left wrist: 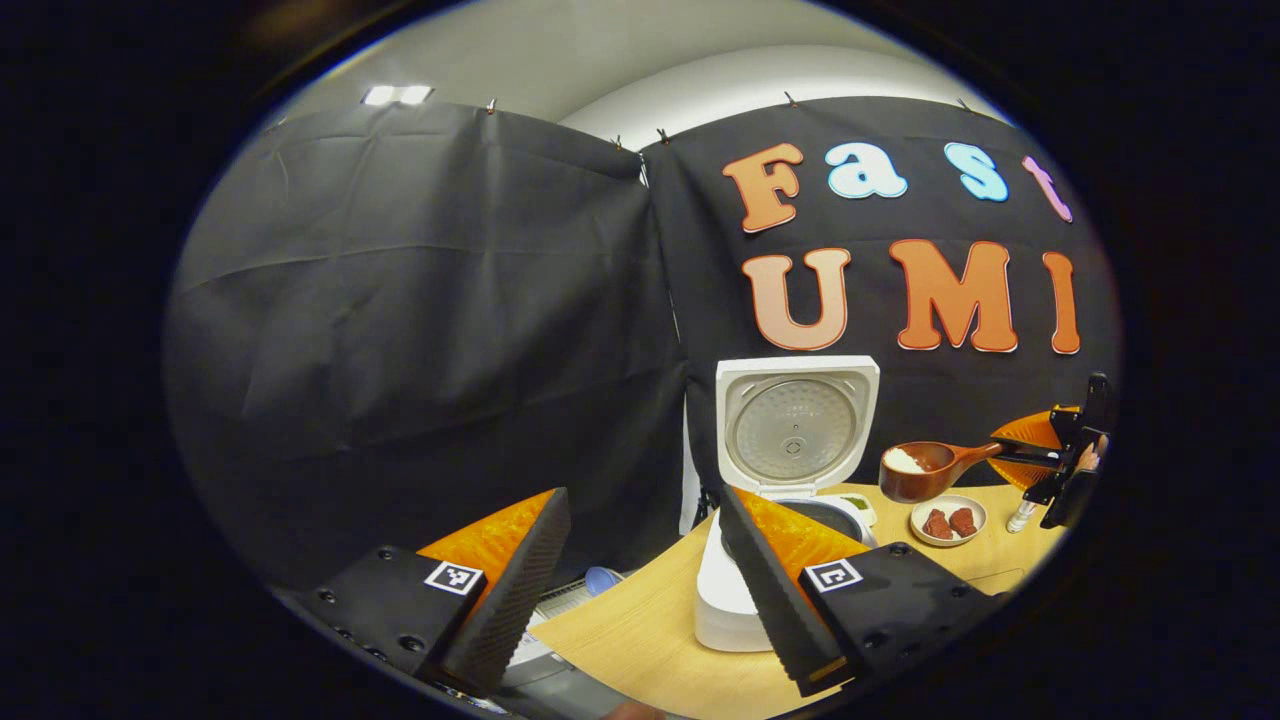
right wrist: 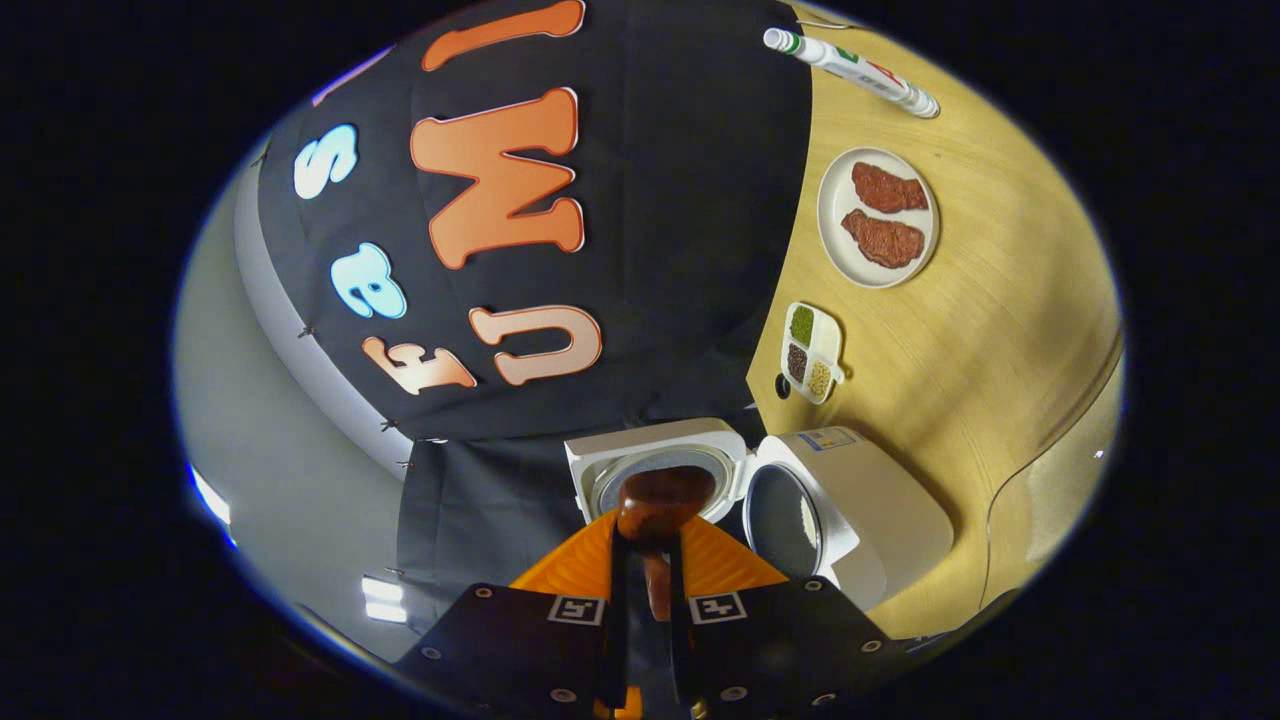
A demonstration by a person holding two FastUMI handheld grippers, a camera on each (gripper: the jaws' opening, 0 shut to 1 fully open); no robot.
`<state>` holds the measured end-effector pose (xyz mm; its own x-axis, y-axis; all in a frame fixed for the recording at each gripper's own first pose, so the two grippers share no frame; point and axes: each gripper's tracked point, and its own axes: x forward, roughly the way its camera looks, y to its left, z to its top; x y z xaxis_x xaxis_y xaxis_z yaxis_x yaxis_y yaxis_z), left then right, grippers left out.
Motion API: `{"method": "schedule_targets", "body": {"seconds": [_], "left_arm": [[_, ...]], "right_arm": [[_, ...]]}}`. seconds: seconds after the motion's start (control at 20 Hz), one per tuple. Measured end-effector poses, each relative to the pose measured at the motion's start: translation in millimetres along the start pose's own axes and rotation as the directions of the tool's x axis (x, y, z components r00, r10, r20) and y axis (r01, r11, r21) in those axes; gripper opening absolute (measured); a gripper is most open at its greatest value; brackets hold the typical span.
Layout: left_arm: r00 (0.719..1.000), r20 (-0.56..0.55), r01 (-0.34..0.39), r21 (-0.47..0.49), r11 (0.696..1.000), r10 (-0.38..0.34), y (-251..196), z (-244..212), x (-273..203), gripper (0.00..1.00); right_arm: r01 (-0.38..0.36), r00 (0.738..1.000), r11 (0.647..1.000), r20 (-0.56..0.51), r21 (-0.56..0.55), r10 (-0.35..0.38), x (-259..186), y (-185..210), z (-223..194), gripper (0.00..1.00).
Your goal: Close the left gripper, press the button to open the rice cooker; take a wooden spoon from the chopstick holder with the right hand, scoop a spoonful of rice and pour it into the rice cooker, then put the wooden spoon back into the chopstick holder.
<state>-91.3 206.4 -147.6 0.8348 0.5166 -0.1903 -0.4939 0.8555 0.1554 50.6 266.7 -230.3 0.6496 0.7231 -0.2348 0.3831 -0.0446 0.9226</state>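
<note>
Midway through the job, your right gripper (right wrist: 648,590) has its fingers clamped on the handle of the spoon (left wrist: 925,467), which carries white rice in its bowl and hangs above the counter (left wrist: 640,625), just beside the cooker (left wrist: 745,590). The lid (left wrist: 795,425) stands upright, so the pot (right wrist: 785,520) is ready. Your left gripper (left wrist: 645,590) waits low in front of the cooker, fingers spread and holding nothing. The pour is the step in hand: you likely need to bring the bowl over the pot and tip it.
</note>
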Motion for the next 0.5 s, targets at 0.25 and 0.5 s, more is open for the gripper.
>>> {"method": "schedule_targets", "body": {"seconds": [0.25, 0.5], "left_arm": [[1.000, -0.001, -0.030, 0.007, 1.000, 0.031, 15, -5, 6, 0.99], [0.999, -0.010, -0.047, 0.010, 0.999, 0.047, 24, -8, 15, 0.99]], "right_arm": [[0.030, 0.998, 0.999, -0.060, 0.017, -0.029, 40, -12, -28, 0.17], [0.097, 0.993, 0.990, -0.061, -0.106, -0.104, 68, -30, -40, 0.16]]}}
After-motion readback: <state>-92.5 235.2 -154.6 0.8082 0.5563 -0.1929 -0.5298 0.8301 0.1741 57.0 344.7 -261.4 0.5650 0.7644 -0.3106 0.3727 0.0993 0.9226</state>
